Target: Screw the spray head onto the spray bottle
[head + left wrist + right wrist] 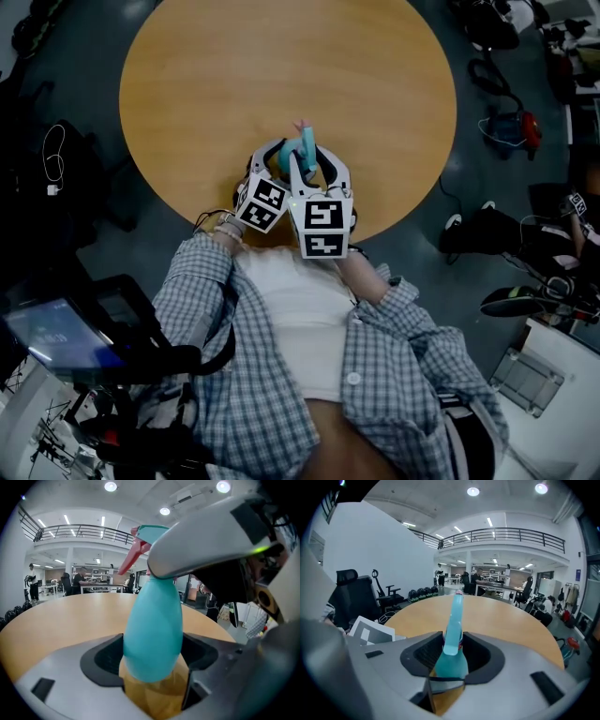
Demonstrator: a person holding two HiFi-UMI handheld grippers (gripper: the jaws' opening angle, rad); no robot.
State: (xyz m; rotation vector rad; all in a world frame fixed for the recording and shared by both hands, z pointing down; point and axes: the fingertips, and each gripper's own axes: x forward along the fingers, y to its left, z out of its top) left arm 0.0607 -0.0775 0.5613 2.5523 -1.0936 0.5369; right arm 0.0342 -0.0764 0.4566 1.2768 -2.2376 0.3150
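over the near edge of the round table [234, 84], my left gripper [153, 659] clamps the teal spray bottle [154, 620]; my right gripper [452, 654] clenches its spray head [453, 618].

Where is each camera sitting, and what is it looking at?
Head view: on the person's head, looking steeply down at the table; shows the shirt, left gripper and right gripper.
Left gripper view: on the left gripper, looking along its own jaws at the bottle they clamp.
Right gripper view: on the right gripper, looking along its own jaws at the spray head they clamp.
Shared: all three show bottle and table.
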